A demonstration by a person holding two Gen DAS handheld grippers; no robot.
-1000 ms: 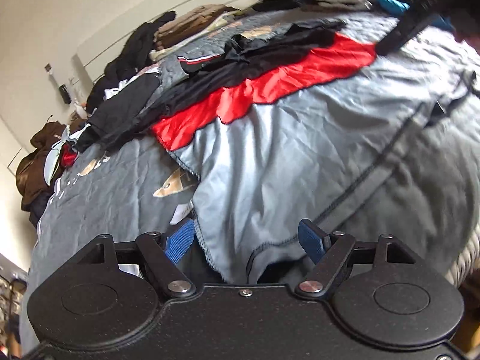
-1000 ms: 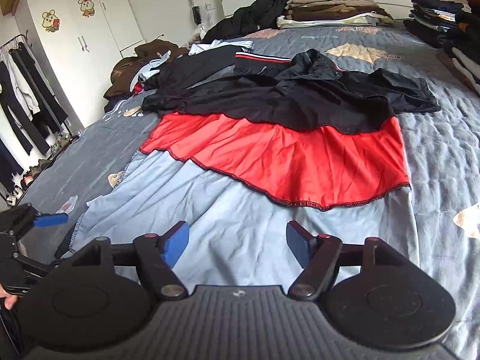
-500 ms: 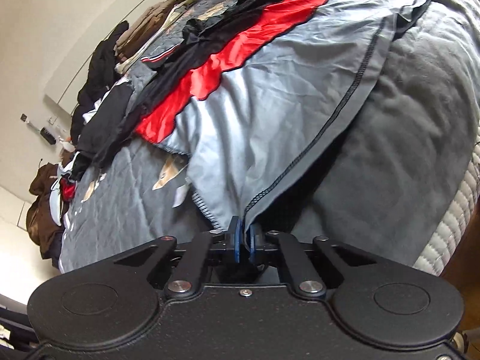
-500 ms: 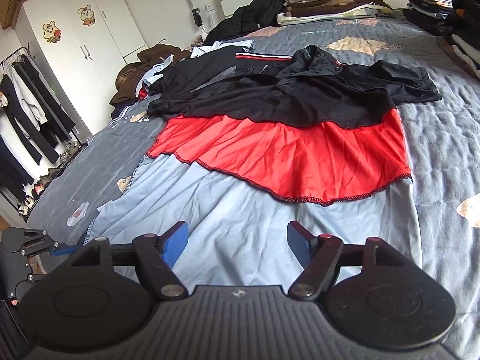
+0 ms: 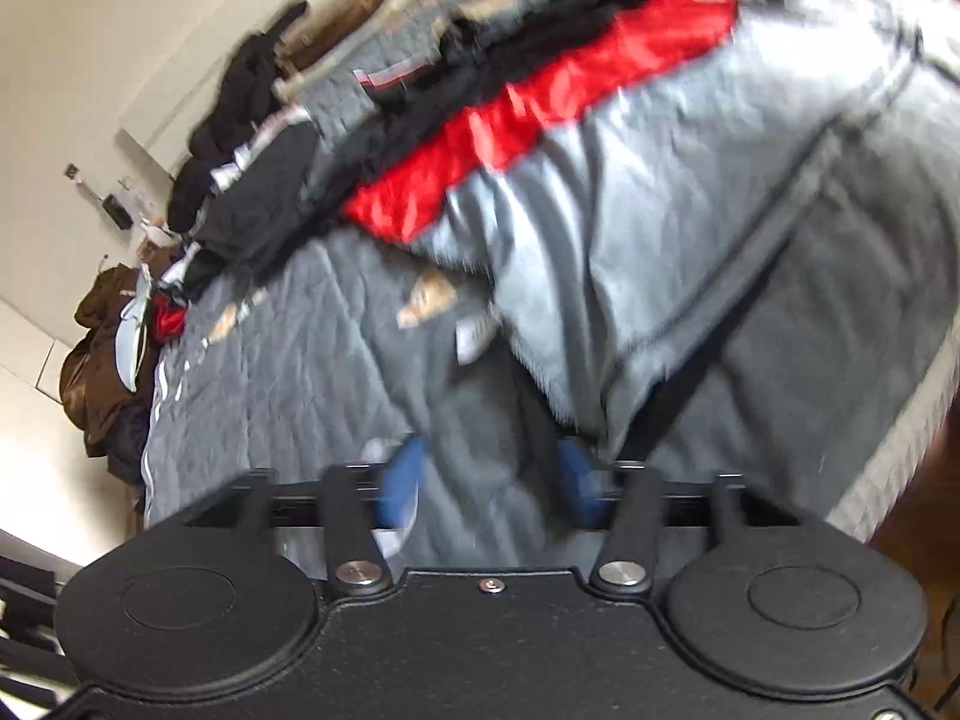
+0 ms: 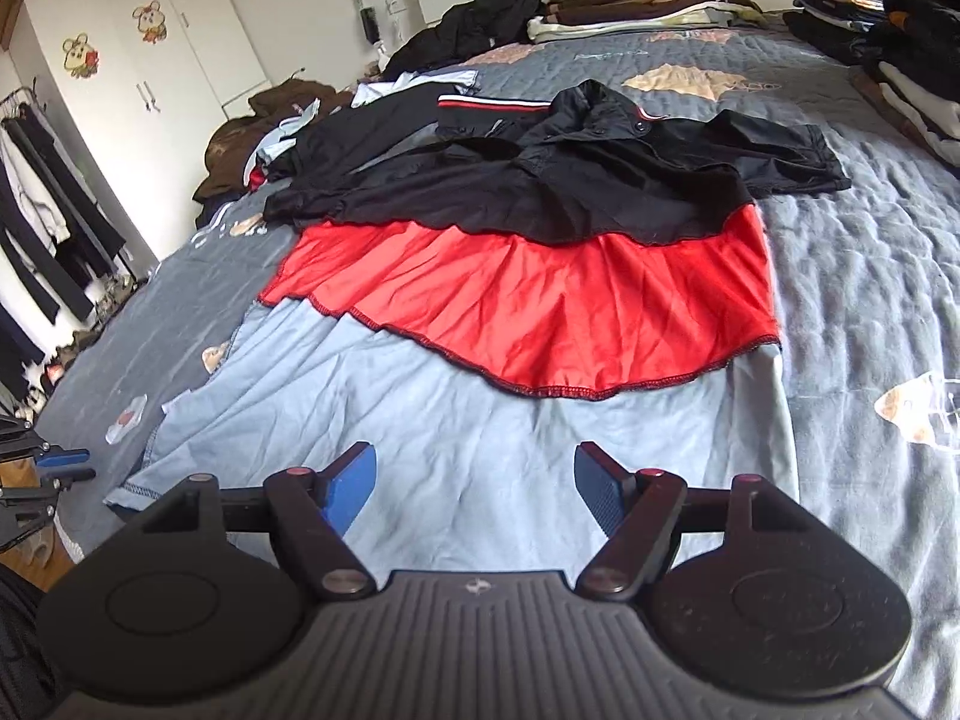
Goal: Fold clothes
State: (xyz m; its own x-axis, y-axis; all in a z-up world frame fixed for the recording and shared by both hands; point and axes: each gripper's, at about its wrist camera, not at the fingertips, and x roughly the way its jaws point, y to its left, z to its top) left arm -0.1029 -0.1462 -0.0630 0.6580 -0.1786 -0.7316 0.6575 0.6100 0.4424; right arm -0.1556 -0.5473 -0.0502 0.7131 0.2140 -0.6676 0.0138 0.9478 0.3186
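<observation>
Pale blue-grey cloth, the shirt point(image 6: 480, 420), lies spread flat on the near end of the bed point(image 6: 870, 300), its hem toward the foot and a dark-stitched edge trailing at the near left corner. Overlapping its far part is a red garment point(image 6: 540, 294), and over that in turn a black jacket point(image 6: 570, 174). The right gripper point(image 6: 474, 483) hovers just above the shirt's near edge with its blue pads spread wide and nothing between them. The left gripper point(image 5: 489, 483) is at the bed's left corner, also spread apart and empty; its view is motion-blurred, and there the shirt point(image 5: 660, 228) hangs just beside the right-hand pad, though contact cannot be told. In the right view the left gripper point(image 6: 57, 459) shows at the left margin, off the bed. Folded stacks point(image 6: 630, 0) line the headboard end and the right side; a wardrobe point(image 6: 150, 42) stands on the left.
</observation>
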